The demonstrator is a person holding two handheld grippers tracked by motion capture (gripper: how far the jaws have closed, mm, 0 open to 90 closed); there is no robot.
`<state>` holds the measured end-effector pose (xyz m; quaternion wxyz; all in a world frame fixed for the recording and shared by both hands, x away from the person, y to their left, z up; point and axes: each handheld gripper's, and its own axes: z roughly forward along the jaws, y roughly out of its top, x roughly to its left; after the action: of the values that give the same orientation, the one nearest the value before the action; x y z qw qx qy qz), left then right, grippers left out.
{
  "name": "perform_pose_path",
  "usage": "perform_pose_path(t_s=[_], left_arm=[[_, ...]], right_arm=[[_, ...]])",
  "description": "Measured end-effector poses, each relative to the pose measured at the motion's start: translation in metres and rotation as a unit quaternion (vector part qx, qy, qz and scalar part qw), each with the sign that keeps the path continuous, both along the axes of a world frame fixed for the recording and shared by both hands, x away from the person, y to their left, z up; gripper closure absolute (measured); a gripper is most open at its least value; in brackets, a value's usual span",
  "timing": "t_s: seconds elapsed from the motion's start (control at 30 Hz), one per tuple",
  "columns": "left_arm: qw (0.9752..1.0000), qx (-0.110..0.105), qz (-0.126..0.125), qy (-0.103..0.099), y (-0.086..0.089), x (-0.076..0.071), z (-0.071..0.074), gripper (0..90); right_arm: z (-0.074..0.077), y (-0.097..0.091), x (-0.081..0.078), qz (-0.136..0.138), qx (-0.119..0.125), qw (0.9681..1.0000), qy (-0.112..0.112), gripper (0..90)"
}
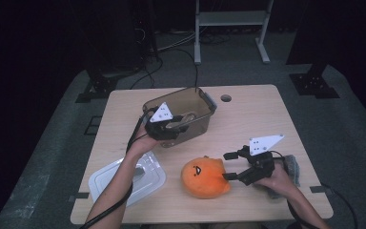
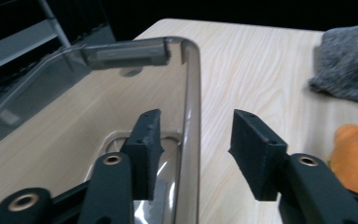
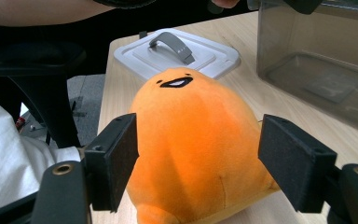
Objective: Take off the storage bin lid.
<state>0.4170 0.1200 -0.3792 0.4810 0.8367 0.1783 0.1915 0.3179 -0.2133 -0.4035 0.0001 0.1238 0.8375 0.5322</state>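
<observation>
A smoky clear plastic bin (image 1: 171, 94) stands on the wooden table, left of centre. My left gripper (image 1: 185, 122) is at its near wall. In the left gripper view the jaws of this left gripper (image 2: 196, 140) straddle the bin's rim (image 2: 191, 93), one inside and one outside, with gaps on both sides. An orange plush (image 1: 202, 179) with a small face lies near the front edge. My right gripper (image 1: 228, 166) is at the plush's right end. Up close, the right gripper (image 3: 198, 154) stands open with the plush (image 3: 191, 121) between its pads.
The bin's white lid (image 1: 124, 183) with a grey handle lies at the front left, also seen as the lid (image 3: 177, 49) behind the plush. A grey cloth (image 1: 293, 164) sits by the right hand. The table (image 1: 248, 119) has a small hole (image 1: 226, 98) near the back.
</observation>
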Motion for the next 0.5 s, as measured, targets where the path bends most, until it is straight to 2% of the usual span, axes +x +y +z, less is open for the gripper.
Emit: perform_pose_path(t_s=[0.33, 0.5], left_arm=[[0.9998, 0.018, 0.006, -0.001, -0.0021, 0.0002, -0.0049, 68.8], [0.9994, 0.031, 0.017, -0.001, -0.0036, 0.001, -0.0054, 68.9]], right_arm=[[-0.0021, -0.0019, -0.0004, -0.002, 0.002, 1.0, 0.004, 27.7], [-0.0025, -0.0043, -0.0013, -0.004, 0.002, 1.0, 0.003, 27.7]])
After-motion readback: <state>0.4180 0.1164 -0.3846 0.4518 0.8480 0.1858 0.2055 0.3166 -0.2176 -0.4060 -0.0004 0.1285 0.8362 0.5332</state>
